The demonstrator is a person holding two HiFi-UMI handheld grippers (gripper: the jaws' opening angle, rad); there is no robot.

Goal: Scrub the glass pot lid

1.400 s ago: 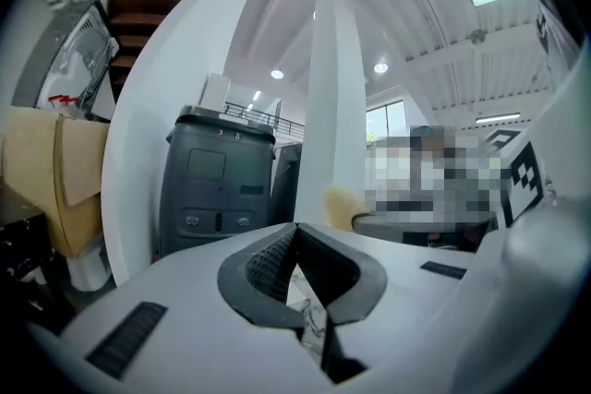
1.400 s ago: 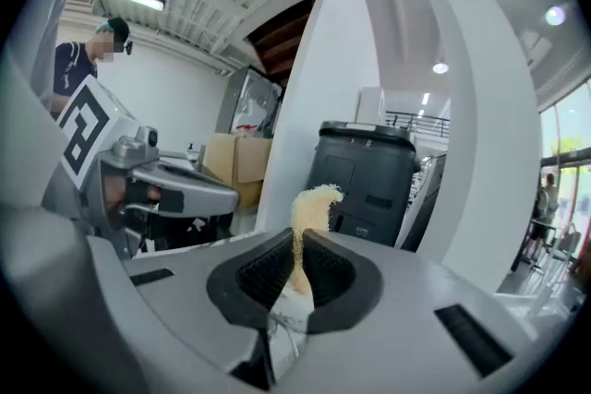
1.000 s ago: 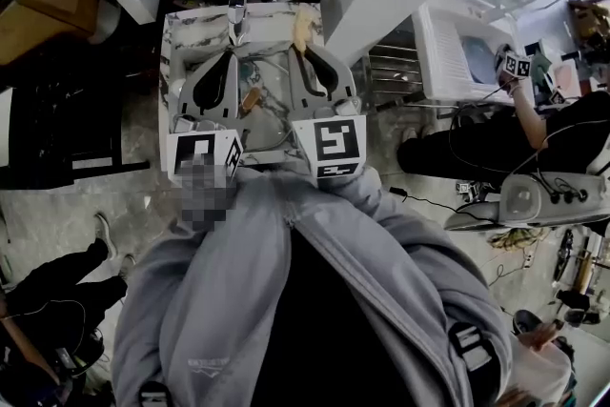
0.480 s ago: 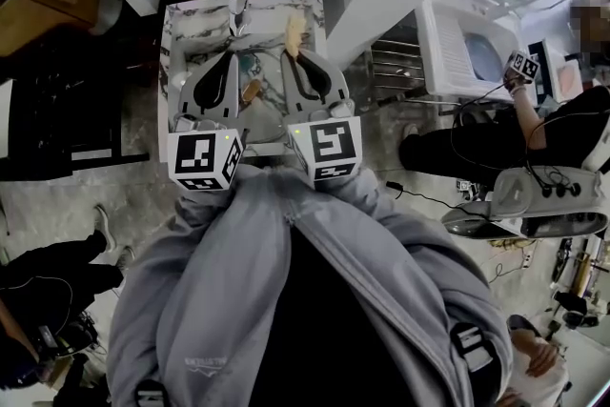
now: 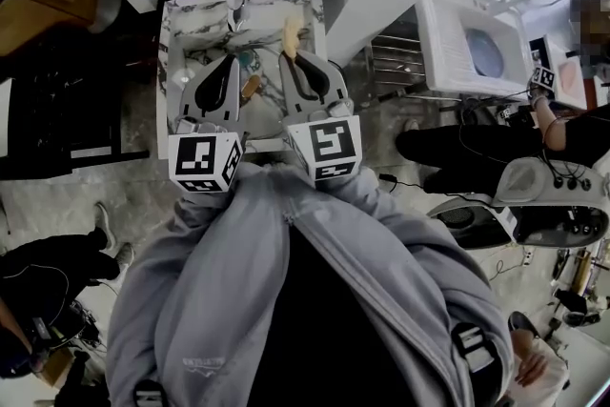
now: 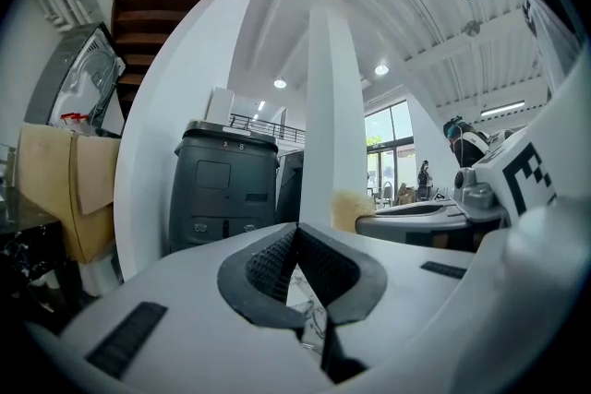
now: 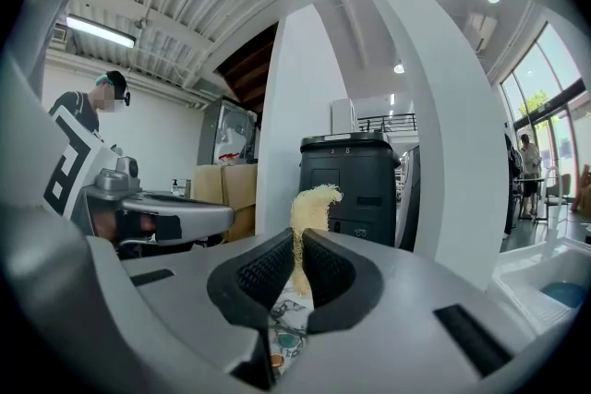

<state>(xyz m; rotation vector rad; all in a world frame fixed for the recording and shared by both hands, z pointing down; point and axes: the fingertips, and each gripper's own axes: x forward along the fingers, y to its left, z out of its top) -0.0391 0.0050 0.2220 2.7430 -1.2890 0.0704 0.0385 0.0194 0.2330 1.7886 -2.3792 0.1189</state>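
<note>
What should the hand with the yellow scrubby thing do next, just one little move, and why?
Probably dip the right gripper down a bit so the yellow scrubber meets the glass lid. Its jaws are shut on the scrubber, which pokes out past their tips. The lid, with its brown knob, lies lower, just beside that gripper, and the scrubber doesn't seem to touch it.

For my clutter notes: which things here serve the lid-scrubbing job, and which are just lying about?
Job: yellow sponge in the right gripper fingers; marbled sink.
Lying about: black bin; cardboard box; white washbasin.
</note>
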